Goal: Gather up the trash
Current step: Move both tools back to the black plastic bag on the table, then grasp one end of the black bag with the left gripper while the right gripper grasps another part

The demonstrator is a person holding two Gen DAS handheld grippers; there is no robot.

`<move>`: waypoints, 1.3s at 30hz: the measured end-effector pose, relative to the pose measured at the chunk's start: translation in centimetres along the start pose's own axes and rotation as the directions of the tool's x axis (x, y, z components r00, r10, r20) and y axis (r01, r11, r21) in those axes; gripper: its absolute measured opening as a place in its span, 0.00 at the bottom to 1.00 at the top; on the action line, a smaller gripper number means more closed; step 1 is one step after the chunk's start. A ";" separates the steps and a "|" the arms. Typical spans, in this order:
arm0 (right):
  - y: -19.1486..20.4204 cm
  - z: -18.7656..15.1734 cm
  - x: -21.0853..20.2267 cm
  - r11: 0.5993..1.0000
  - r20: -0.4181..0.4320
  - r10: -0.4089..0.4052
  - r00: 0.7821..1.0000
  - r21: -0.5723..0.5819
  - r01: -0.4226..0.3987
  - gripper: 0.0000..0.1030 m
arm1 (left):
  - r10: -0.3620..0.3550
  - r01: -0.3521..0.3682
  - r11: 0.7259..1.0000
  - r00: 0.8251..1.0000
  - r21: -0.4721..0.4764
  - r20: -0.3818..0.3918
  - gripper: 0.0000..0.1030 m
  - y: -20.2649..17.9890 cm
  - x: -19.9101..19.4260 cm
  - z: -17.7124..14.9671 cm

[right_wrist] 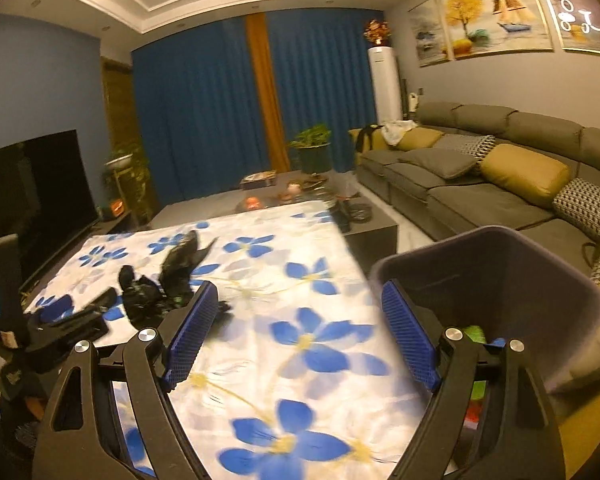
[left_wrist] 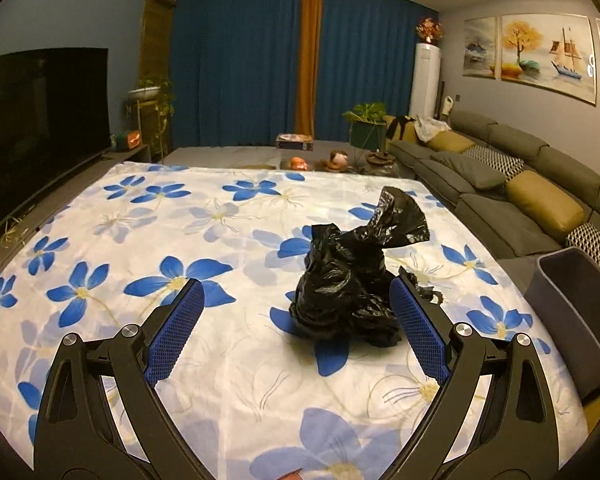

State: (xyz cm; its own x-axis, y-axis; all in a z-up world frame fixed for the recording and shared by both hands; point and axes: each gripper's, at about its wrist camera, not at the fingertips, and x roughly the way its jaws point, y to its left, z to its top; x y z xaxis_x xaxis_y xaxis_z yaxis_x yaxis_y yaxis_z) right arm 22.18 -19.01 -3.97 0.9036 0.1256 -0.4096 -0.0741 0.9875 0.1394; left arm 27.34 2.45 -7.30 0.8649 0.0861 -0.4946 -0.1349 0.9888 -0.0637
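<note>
Here the black trash bag (left_wrist: 352, 280) sits crumpled on the flower-printed surface (left_wrist: 140, 248), its twisted neck sticking up, likely bunched so it can be pinched. The left hand-held gripper (left_wrist: 296, 292) faces it with jaws spread and nothing between them. Only the right wrist view looks into the grey bin (right_wrist: 500, 280), with coloured scraps inside; the right hand-held gripper (right_wrist: 300, 292) is likewise wide and empty.

Crinkled glossy black plastic bag (left_wrist: 348, 280) lies on smooth white blue-flowered cloth (left_wrist: 220, 240); matt grey plastic bin (right_wrist: 500, 272); claw pads (left_wrist: 180, 328) rough blue mesh.
</note>
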 end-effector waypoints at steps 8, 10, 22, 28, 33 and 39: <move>3.5 0.2 3.8 0.999 -0.042 0.030 0.999 -0.041 -0.031 0.79 | -0.056 0.060 0.998 0.991 0.024 -0.123 0.56 0.0 5.0 -0.2; 4.1 0.3 4.6 0.998 -0.051 0.039 0.998 -0.047 -0.041 0.79 | -0.092 0.094 0.995 0.983 0.010 -0.159 0.35 0.4 5.9 -0.4; 9.0 -0.4 9.6 0.991 -0.129 0.092 0.987 -0.079 -0.103 0.79 | -0.047 0.049 0.999 0.993 0.011 -0.109 0.15 4.5 2.8 0.0; 12.1 -1.4 11.7 0.983 -0.182 0.119 0.976 -0.115 -0.142 0.75 | 0.075 -0.077 0.994 0.997 -0.075 -0.026 0.15 8.6 0.6 1.1; 13.9 -2.4 13.7 0.977 -0.246 0.126 0.961 -0.135 -0.163 0.74 | 0.140 -0.140 0.982 0.990 -0.128 -0.005 0.15 10.8 -0.2 1.5; 14.9 -3.1 15.6 0.974 -0.319 0.111 0.941 -0.153 -0.167 0.66 | 0.135 -0.137 0.974 0.991 -0.182 -0.020 0.15 12.4 -0.3 1.5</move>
State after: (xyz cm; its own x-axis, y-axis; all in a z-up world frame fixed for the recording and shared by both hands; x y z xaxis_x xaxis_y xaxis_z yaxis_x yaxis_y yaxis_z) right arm 33.84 -2.07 -11.08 0.7075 0.2586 -0.6577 -0.2878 0.9554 0.0661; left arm 26.17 14.89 -6.62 0.8286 0.2163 -0.5163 -0.3376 0.9288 -0.1527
